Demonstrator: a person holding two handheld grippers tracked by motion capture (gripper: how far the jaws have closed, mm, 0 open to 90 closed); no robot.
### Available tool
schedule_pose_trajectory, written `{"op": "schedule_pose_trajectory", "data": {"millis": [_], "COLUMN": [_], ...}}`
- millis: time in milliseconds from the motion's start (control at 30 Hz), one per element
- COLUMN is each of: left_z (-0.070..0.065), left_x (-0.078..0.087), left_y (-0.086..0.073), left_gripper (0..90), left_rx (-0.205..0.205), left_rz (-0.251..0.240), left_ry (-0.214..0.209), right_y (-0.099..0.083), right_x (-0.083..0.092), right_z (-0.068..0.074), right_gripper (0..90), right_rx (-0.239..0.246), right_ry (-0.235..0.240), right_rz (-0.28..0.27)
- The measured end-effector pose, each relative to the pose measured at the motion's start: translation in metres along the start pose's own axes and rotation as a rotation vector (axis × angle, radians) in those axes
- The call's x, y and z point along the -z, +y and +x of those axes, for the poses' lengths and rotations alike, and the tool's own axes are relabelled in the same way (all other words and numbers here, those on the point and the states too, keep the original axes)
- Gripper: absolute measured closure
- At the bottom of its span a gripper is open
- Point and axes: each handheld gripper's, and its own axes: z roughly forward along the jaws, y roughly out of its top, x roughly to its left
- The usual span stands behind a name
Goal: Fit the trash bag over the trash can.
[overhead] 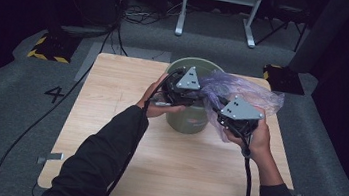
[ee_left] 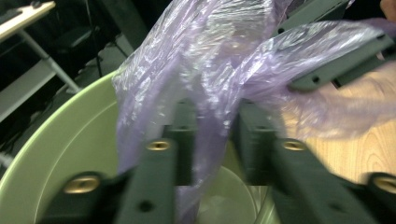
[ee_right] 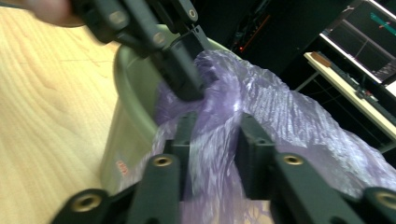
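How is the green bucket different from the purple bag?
The green bucket is stiff, solid-coloured and stands upright on the table; the purple bag is thin, crinkly and see-through. The bucket stands by itself, while the bag hangs between both grippers' jaws. Both sit together at the bucket's rim.

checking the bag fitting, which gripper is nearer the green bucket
Left. The left gripper hangs over the green bucket at its rim; the right gripper is off to the bucket's side, in the purple bag.
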Motion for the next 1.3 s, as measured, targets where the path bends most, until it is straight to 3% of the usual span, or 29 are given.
{"op": "schedule_pose_trajectory", "data": {"millis": [100,200,267,367,533,633,667,733,833,900,1000,1067,1200,1300], "left_z": [0.005,0.01,0.014,0.02,0.026,0.028,0.029,0.03,0.031,0.032,0.027,0.015,-0.006,-0.021], "left_x": [0.001,0.003,0.006,0.011,0.02,0.025,0.025,0.026,0.027,0.029,0.034,0.04,0.046,0.045], "left_y": [-0.004,-0.009,-0.013,-0.019,-0.028,-0.032,-0.033,-0.034,-0.035,-0.035,-0.033,-0.03,-0.022,-0.013], "left_gripper": [86.8,89.2,89.2,89.1,88.2,87.3,87.2,87.0,76.7,58.6,32.8,24.9,18.5,17.2], "left_rx": [0.011,0.023,0.033,0.057,0.083,0.085,0.094,0.099,0.116,0.142,0.175,0.138,0.102,0.054], "left_rz": [0.006,0.018,0.023,0.018,0.013,0.016,0.013,0.016,0.014,0.0,-0.032,-0.08,-0.111,-0.123], "left_ry": [0.018,0.042,0.058,0.059,0.079,0.091,0.092,0.09,0.102,0.096,0.046,0.018,-0.058,-0.065], "right_y": [-0.001,-0.006,-0.011,-0.021,-0.041,-0.051,-0.053,-0.057,-0.058,-0.057,-0.055,-0.053,-0.05,-0.048], "right_x": [0.003,0.009,0.013,0.023,0.036,0.036,0.035,0.033,0.028,0.026,0.024,0.024,0.024,0.023], "right_z": [0.001,0.0,-0.001,-0.004,-0.007,-0.003,-0.001,0.004,0.008,0.011,0.014,0.016,0.019,0.021], "right_gripper": [50.9,39.7,38.1,36.2,33.3,33.2,35.1,51.5,71.1,79.2,85.0,87.4,90.0,90.0], "right_rx": [-0.019,-0.049,-0.058,-0.078,-0.147,-0.165,-0.161,-0.147,-0.132,-0.125,-0.121,-0.118,-0.108,-0.101], "right_ry": [0.044,0.067,0.08,0.063,0.059,0.056,0.057,0.052,0.083,0.091,0.109,0.107,0.104,0.112], "right_rz": [-0.003,-0.018,-0.018,-0.026,-0.055,-0.031,-0.02,-0.015,-0.017,-0.026,-0.037,-0.036,-0.039,-0.04]}}
